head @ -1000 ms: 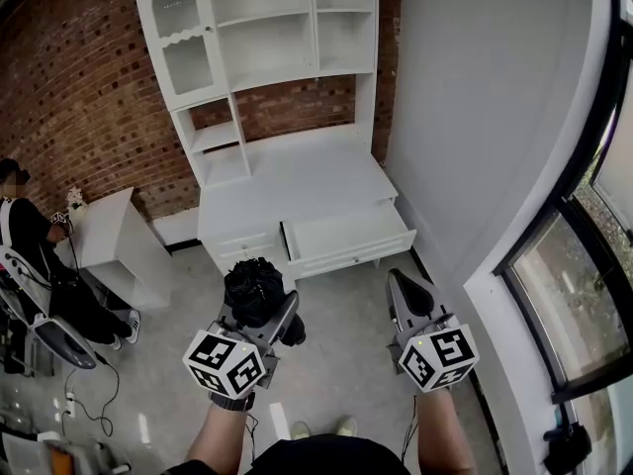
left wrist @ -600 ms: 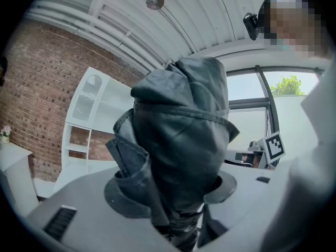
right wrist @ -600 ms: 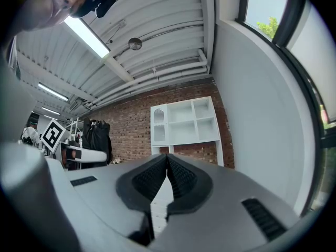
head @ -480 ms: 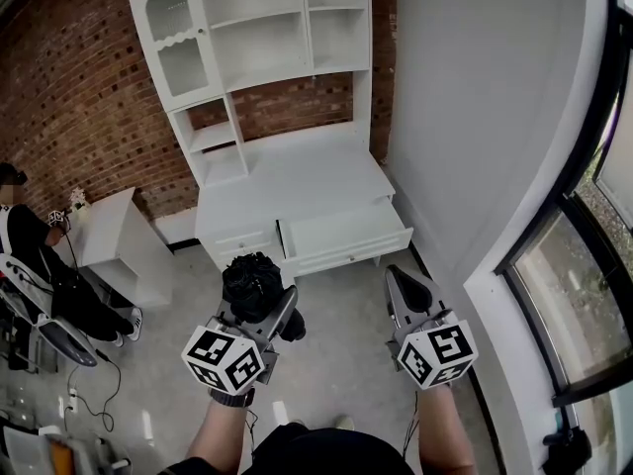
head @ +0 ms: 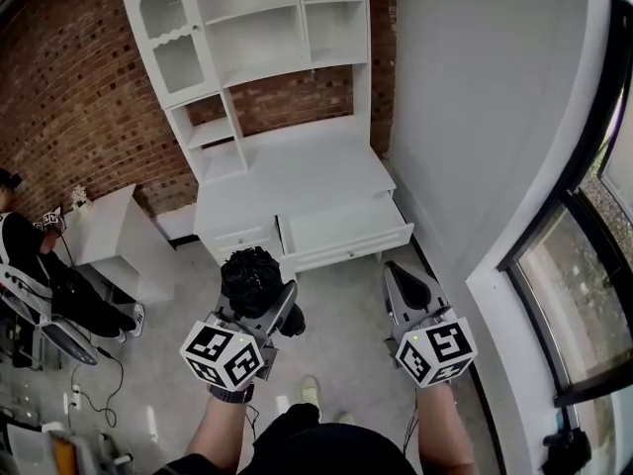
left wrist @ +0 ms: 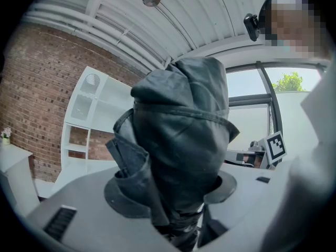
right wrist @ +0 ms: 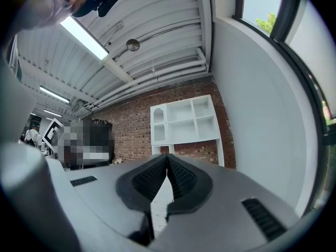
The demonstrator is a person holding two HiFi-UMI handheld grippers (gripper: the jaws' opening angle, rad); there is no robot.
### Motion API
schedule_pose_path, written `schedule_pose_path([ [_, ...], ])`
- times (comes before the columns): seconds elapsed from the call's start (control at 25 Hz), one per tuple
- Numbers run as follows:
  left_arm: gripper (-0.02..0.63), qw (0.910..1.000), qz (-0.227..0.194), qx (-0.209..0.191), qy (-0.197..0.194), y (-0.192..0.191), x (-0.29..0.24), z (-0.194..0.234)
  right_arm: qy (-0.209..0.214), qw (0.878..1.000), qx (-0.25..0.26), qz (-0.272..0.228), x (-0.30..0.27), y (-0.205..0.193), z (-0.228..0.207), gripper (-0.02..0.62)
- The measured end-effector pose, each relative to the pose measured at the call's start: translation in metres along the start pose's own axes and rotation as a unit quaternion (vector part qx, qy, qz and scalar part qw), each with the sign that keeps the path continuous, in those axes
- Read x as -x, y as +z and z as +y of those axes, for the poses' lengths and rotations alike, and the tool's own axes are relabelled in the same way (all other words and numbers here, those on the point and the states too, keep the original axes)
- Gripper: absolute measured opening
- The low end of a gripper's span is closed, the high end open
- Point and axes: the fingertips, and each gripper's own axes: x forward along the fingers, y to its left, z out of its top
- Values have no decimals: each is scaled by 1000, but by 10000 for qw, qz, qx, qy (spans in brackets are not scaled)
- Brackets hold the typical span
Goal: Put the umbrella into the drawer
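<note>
Umbrella [head: 250, 277], folded into a black bundle, sits upright in the left hand-held gripper [head: 261, 303], whose jaws are spread wide and clamped around its lower part. It is held over the floor, near the open drawer [head: 352, 251] but not yet above it. The right hand-held gripper [head: 398, 277] is empty, its pads pressed together.

The grip looks to be on loose, slippery fabric, so the bundle may slide or tilt out as it is lowered. Its bulk may also catch the drawer's front wall or the worktop [head: 297, 171] edge above the drawer's back part, if it comes in too low or too deep.

The floor to the drawer looks free. A wall [head: 465, 117] crowds the right side. A small cabinet [head: 111, 237] and a seated person [head: 35, 265] are well apart on the left.
</note>
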Motion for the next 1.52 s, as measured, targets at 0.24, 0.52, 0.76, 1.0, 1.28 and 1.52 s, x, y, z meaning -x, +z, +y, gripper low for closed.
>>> schedule_pose_path([
  [0.24,242,10000,13,32,5,-2,-16,18,47,9999,61,76,-22,-6,-3,5],
  [0.52,242,9999,59,79,-77,-4,-49,56,7,9998,94,175,-72,-15,-14,5],
  [0.76,242,9997,150,135,-167,-7,-87,104,-7,9995,88,307,-129,-28,-24,5],
  [1.0,242,9990,235,166,-350,-7,-130,157,-119,9992,117,374,-193,-36,-33,5],
  [1.28,242,9981,270,91,-548,-5,-175,209,-349,9985,89,411,-251,-47,-50,5],
  [1.52,242,9968,320,31,-736,-7,-201,238,-471,9981,50,397,-284,-54,-54,5],
])
